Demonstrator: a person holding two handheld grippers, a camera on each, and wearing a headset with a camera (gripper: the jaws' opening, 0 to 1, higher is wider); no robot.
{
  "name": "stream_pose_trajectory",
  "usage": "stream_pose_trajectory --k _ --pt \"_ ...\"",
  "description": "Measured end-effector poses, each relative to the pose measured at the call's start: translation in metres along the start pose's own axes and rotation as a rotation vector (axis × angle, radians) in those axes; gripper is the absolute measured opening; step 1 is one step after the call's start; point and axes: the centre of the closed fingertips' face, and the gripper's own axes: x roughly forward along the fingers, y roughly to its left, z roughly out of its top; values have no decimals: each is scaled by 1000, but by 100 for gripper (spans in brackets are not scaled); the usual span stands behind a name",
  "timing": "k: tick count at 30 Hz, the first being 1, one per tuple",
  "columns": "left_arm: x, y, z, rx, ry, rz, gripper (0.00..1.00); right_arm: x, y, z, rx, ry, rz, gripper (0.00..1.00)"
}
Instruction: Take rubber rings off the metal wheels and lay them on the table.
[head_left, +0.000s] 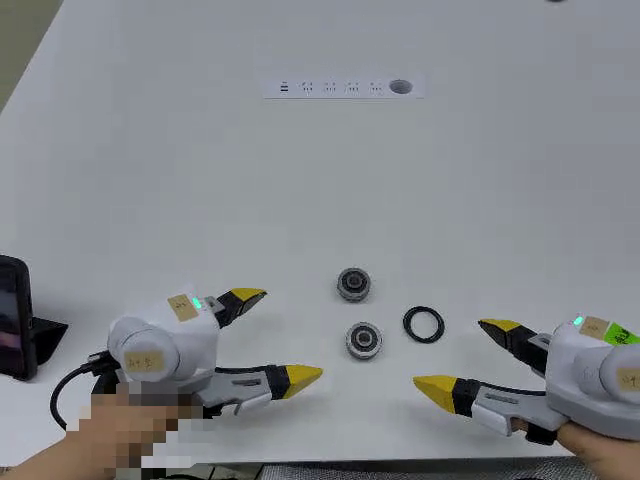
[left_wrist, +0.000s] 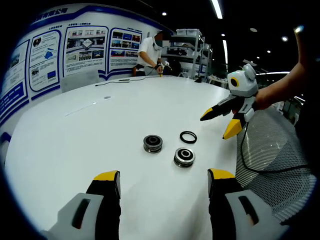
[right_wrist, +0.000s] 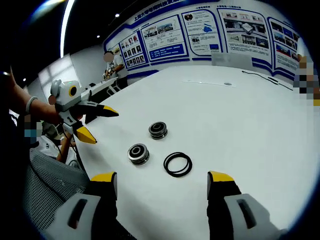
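Centrally on the white table (head_left: 200, 180) lie two metal wheels and one black rubber ring (head_left: 423, 324). The far wheel (head_left: 353, 284) shows a dark outer band. The near wheel (head_left: 363, 340), just beside it and closer to the person, shows a bright metal rim. The ring lies flat on the table to the right of the near wheel, close to it but apart from both wheels. In the right gripper view its outline looks doubled, and I cannot tell whether that is one ring or two stacked.

Two grippers are held over the near edge, one on each side of the wheels. The left gripper (head_left: 278, 335) has its yellow-tipped jaws spread wide; nothing is between them and they touch nothing. The right gripper (head_left: 463, 355) is likewise spread wide and empty, its tips pointing toward the ring without reaching it. Each gripper points inward toward the other across the three parts, and each is well short of them.

Further items, one of each: a white socket strip (head_left: 345, 88) set in the far tabletop, and a dark phone (head_left: 12, 318) on a stand at the left edge. A black cable (head_left: 75, 378) leaves the left gripper's rear.
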Motion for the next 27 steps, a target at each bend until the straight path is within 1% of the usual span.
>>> stream_pose_trajectory --k 4,9,10,14,17,19,21,24,27 --pt "-3 0 0 -10 -11 9 75 1 1 -1 -51 15 1 79" --pt "-7 -3 1 -25 -28 8 79 1 5 -4 -92 28 17 83" --pt "-8 -4 1 -32 -35 9 80 1 6 -4 -97 26 20 85" --pt "-12 -9 0 -34 -37 12 82 1 10 -5 -109 17 34 91" --pt "-14 -11 -1 -25 -37 18 83 0 12 -7 -139 11 43 95" --pt "-15 -12 0 -18 -41 23 86 -1 12 -6 -157 -3 38 99" --pt "-16 -13 0 -24 -41 26 89 -2 12 -4 -160 -11 40 99" --pt "-18 -13 -1 -17 -42 39 93 -4 11 -3 -161 -19 36 99" --pt "-19 -14 -2 -18 -47 45 94 -6 11 -2 -165 -27 37 99"
